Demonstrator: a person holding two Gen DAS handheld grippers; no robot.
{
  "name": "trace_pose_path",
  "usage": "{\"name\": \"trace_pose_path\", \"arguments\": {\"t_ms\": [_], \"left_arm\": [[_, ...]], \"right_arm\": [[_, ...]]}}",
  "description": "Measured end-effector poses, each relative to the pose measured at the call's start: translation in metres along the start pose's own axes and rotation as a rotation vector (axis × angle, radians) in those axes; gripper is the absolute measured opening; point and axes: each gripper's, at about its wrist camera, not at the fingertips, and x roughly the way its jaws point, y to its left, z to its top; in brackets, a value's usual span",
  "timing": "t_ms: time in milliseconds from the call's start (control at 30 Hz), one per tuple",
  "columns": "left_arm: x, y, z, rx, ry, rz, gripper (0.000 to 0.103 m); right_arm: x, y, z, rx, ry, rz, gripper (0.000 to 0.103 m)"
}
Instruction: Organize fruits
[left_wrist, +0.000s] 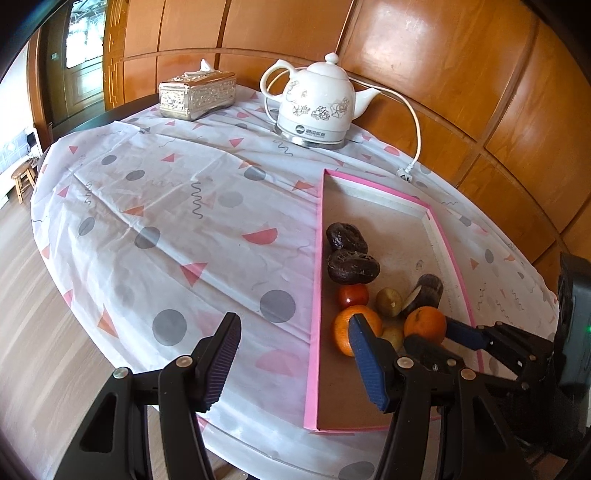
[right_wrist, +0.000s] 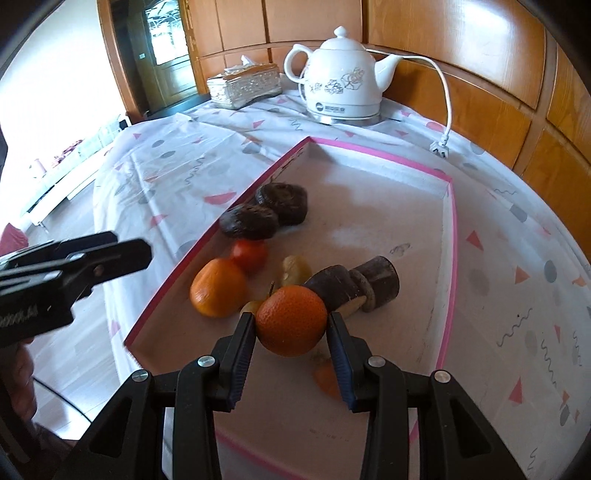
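My right gripper (right_wrist: 291, 325) has its fingers closed on a round orange tangerine (right_wrist: 291, 320), held low over the near part of the shallow pink-edged cardboard tray (right_wrist: 451, 236). I judge the grip shallow, on the curved sides; a quick lift could roll it loose onto the fruit behind. My left gripper (left_wrist: 291, 363) hangs with fingers wide, holding nothing, astride the tray's left wall. The tray, on the counter, also holds a second tangerine (right_wrist: 218, 288), a small red tomato (right_wrist: 249, 254) and dark wrinkled fruits (right_wrist: 249, 220).

Orange mandarin (right_wrist: 291, 319), pink-rimmed tray (right_wrist: 451, 236), white floral kettle (right_wrist: 341, 83)
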Motion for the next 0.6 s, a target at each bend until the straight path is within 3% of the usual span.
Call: {"name": "trace_pose_path", "arguments": {"t_ms": [133,300,467,600], "left_arm": [[-0.001,0.0,0.0,0.001,-0.005,0.006,0.066],[-0.003,0.0,-0.001,0.005,-0.014,0.02,0.07],[-0.015,-0.006,-0.001,0.025,-0.064,0.032,0.084],[-0.026,-0.014,-0.001,0.038,-0.109,0.038,0.099]], "right_arm": [[0.001,-0.004,-0.003,0.038,0.008,0.022,0.042],[-0.007,-0.009,-0.009,0.094,-0.014,0.053,0.054],[-0.028,-0.015,-0.015,0.16,-0.072,0.052,0.054],[-0.05,-0.02,-0.021,0.201,-0.135,-0.01,0.054]]}}
